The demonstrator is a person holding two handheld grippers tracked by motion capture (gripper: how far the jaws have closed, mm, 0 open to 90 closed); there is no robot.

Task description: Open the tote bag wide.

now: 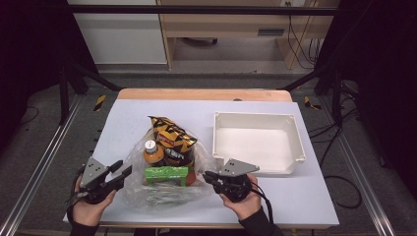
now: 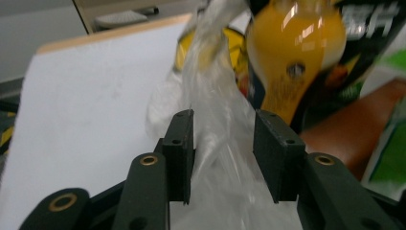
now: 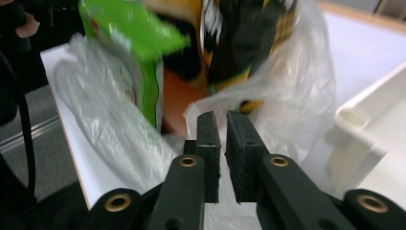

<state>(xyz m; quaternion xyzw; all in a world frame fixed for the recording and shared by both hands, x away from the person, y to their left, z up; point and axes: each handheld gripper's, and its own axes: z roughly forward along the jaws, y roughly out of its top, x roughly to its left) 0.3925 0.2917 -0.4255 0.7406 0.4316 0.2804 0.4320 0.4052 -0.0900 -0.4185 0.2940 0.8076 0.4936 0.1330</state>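
A clear plastic bag [image 1: 142, 192] lies at the table's front middle with its mouth toward me. It holds a black and yellow snack packet [image 1: 172, 137], an orange drink bottle [image 1: 153, 152] and a green box [image 1: 166, 173]. My left gripper [image 1: 124, 168] is at the bag's left edge. In the left gripper view its jaws [image 2: 224, 139] stand apart with loose bag film [image 2: 215, 86] between them and the bottle [image 2: 292, 52] just beyond. My right gripper [image 1: 207, 176] is at the bag's right edge, and its jaws [image 3: 222, 120] are nearly together on a fold of the bag [image 3: 297, 96].
A white plastic bin [image 1: 255, 118] stands at the right of the white table top [image 1: 147, 110], close to my right gripper; its corner [image 3: 373, 124] shows in the right gripper view. Black frame rails run along both sides of the table.
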